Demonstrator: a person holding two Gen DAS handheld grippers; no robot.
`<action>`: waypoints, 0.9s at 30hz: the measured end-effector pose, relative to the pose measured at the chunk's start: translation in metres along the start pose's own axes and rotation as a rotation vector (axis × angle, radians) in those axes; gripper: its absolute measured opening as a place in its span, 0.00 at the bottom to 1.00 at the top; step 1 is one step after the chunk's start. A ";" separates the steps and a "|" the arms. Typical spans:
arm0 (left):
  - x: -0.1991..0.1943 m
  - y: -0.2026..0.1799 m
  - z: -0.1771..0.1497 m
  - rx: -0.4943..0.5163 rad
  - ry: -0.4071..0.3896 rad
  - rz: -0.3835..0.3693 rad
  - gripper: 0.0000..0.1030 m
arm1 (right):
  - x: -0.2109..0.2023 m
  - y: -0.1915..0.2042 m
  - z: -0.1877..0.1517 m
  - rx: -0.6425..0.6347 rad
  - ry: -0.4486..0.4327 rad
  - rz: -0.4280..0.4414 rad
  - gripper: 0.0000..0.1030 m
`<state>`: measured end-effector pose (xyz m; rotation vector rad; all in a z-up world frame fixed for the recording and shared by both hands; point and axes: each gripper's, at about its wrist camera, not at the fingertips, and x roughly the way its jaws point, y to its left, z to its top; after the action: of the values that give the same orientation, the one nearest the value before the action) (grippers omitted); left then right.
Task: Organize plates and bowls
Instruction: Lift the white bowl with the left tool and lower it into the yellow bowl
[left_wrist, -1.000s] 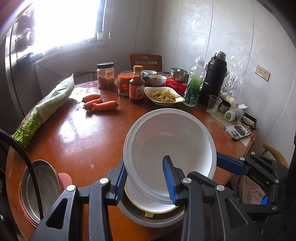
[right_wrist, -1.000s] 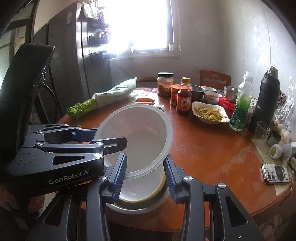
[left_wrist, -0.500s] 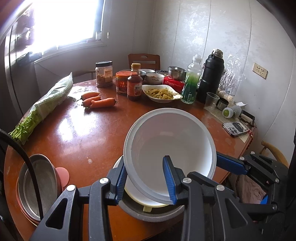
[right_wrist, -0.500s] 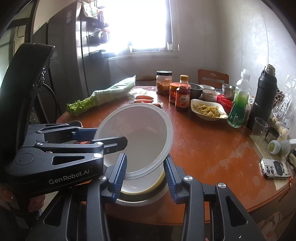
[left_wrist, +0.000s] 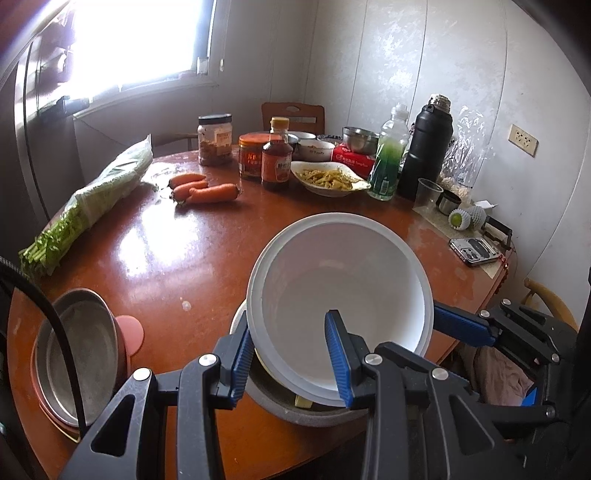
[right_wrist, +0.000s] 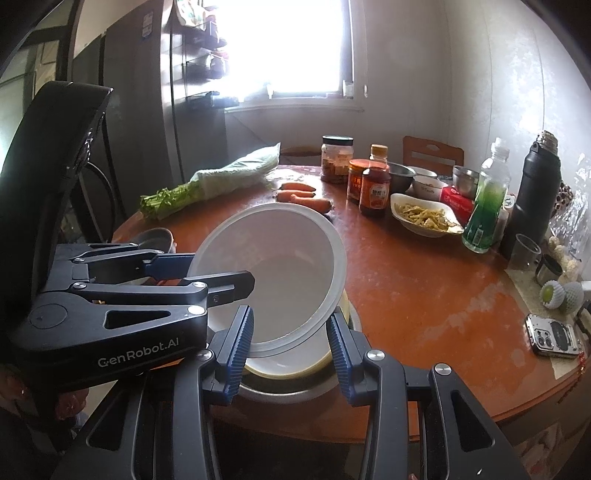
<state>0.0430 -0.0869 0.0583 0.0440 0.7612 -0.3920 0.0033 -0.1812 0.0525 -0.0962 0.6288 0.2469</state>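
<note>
Over the near edge of the round reddish-brown wooden bench (left_wrist: 155, 258), the wide white plastic bowl (left_wrist: 340, 280) hung tilted, its mouth turned up and away toward the far wall. Across the last second almost nothing had altered: both hands kept their place and angle, and the bowl sat at the same tilt above the stack beneath it, a cream-rimmed white bowl (right_wrist: 295, 363) nested in a grey metal basin (right_wrist: 291, 391). The left tool (left_wrist: 291, 354) was nearly closed, one blue pad outside the white bowl's wall and the other inside it, pinching the near rim. The right tool (right_wrist: 291, 343) stood partly open below the bowl's lower edge; whether its pads actually pressed on anything could not be told, so the left one alone appeared to carry the bowl. That stillness read as a pause just before the lowering, with the bowl already over the stack but not yet seated in it. Off to the left, a shallow steel dish on a pink plate (left_wrist: 85, 354) waited separately, so more gathering seemed to remain. The tilt would need levelling for a clean nest.
</note>
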 end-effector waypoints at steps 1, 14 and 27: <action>0.001 0.000 -0.001 -0.001 0.005 -0.002 0.36 | 0.001 0.000 -0.001 0.002 0.002 0.001 0.42; 0.021 -0.005 -0.011 0.016 0.034 0.017 0.36 | 0.017 -0.005 -0.017 0.021 0.044 -0.012 0.42; 0.035 -0.005 -0.016 0.029 0.060 0.050 0.36 | 0.033 -0.006 -0.026 0.030 0.075 -0.009 0.42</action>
<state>0.0533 -0.0997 0.0232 0.1018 0.8117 -0.3551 0.0158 -0.1852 0.0121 -0.0793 0.7066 0.2261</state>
